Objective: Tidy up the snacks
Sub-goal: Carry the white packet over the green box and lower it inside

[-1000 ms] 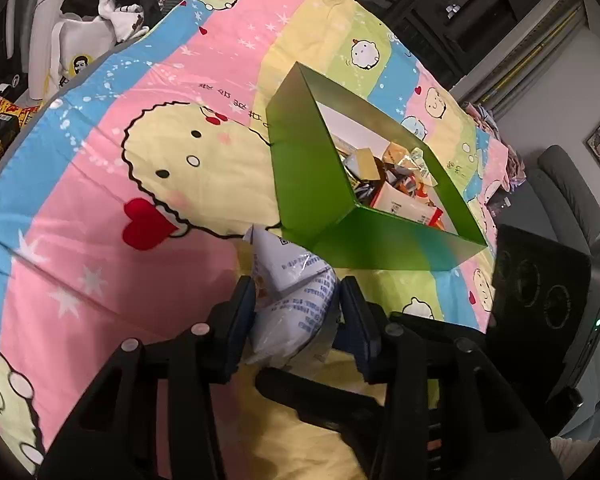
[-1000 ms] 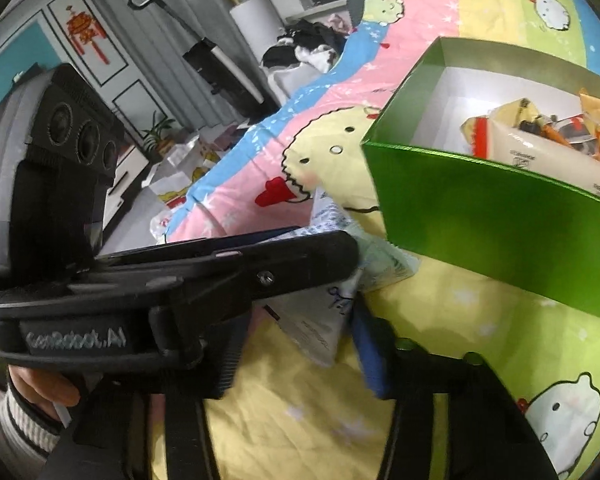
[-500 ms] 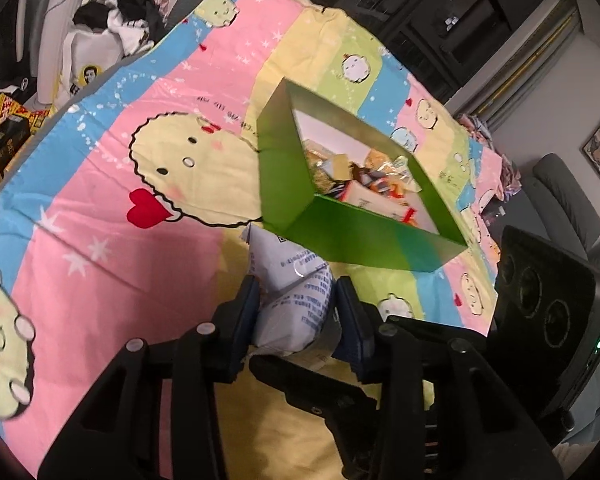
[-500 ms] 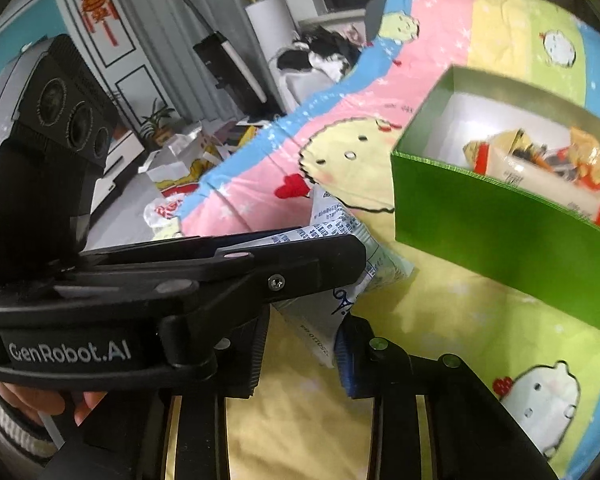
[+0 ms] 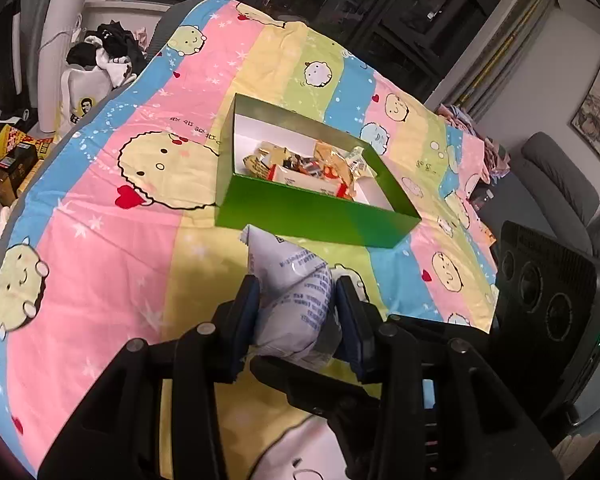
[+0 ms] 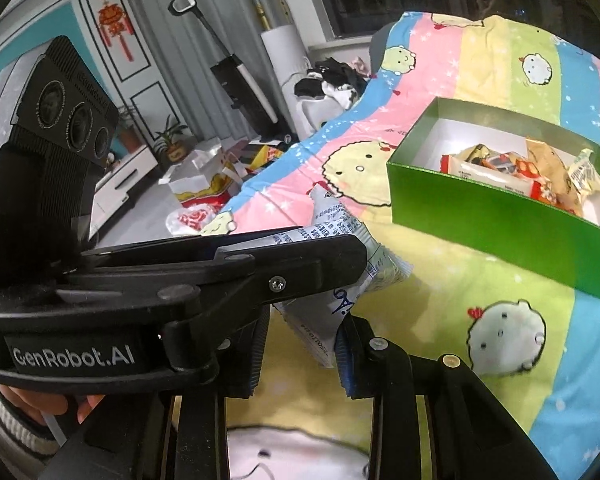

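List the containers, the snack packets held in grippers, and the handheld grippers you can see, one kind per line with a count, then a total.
Green rectangular cardboard box: 1
White printed plastic snack packet held in grippers: 1
Black two-finger grippers, left gripper and right gripper: 2
Total: 4

Occlusions: pouch, box, hand, tools

Left tool (image 6: pixel 320 256) crosses right view, hiding most of pouch (image 6: pixel 332 232) and right tool's (image 6: pixel 300 344) left finger; pouch print too small to read. Green box (image 6: pixel 500 216) cut at right edge, snacks inside jumbled, unreadable. Hand (image 6: pixel 40 404) mostly hidden, lower left.
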A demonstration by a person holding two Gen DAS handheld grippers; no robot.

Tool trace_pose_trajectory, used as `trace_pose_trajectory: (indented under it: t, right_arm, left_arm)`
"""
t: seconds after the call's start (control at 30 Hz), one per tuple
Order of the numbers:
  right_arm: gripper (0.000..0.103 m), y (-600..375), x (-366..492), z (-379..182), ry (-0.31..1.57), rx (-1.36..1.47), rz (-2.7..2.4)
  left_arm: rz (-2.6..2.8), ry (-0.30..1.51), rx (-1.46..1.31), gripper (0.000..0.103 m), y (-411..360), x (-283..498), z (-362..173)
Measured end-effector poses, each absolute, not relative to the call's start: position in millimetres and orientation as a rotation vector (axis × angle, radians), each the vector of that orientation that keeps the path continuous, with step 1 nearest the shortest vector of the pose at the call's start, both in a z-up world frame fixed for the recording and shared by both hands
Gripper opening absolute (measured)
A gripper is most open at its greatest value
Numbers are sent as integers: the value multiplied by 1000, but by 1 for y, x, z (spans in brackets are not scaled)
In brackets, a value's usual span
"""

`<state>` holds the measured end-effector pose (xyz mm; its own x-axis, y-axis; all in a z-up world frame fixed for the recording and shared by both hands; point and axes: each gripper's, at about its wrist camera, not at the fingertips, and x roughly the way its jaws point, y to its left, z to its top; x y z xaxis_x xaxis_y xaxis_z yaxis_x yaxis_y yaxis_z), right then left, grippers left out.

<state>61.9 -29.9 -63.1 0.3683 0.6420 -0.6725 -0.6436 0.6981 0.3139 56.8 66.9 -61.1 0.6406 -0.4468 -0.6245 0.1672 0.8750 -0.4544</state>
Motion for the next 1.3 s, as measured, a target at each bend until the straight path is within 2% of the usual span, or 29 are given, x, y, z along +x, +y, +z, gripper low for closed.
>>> trace_pose_trajectory:
  t: [0.77,1.3]
  right_arm:
    - [32,-106,15,0,671,62,747]
    - [32,-145,60,51,570,88,663]
  left_arm:
    - [-465,685,-225,39,-8,24,15]
    - [-555,630,-202,40,-40,83,66]
